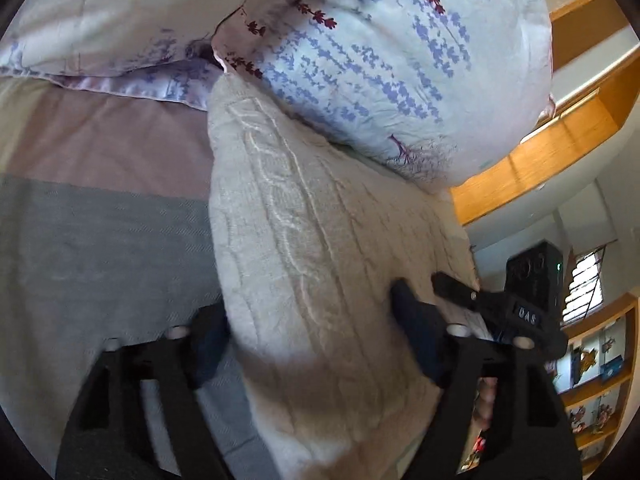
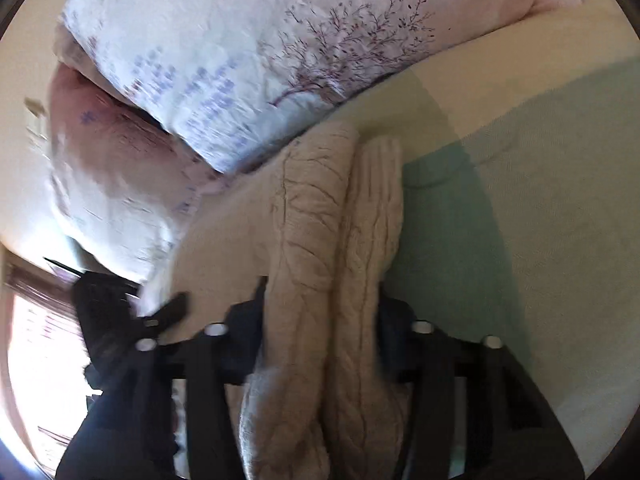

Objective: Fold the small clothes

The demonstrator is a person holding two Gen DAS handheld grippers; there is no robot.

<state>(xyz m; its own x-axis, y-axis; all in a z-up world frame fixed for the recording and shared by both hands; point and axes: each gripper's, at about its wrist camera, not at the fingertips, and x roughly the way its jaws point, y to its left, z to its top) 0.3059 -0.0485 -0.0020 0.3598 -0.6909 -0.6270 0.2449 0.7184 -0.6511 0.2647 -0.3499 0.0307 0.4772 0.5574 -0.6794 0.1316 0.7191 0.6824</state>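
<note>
A cream cable-knit sweater (image 1: pixel 304 240) lies folded on the bed, its far end against a floral pillow (image 1: pixel 400 60). My left gripper (image 1: pixel 312 340) is shut on the sweater's near edge, with the knit bunched between its two fingers. In the right wrist view the same sweater (image 2: pixel 320 240) shows as two thick folded layers side by side. My right gripper (image 2: pixel 320 332) is shut on it, one finger on each side of the folds. The right gripper (image 1: pixel 520 308) shows at the right of the left wrist view, and the left gripper (image 2: pixel 132 320) shows at the left of the right wrist view.
The bed sheet has grey (image 1: pixel 100 248), mauve (image 1: pixel 120 140) and green (image 2: pixel 520 220) bands. Two floral pillows (image 2: pixel 240 60) lie at the head of the bed. A wooden headboard (image 1: pixel 540 160) and shelves (image 1: pixel 600 380) stand at the right. A bright window (image 2: pixel 36 340) is at the left.
</note>
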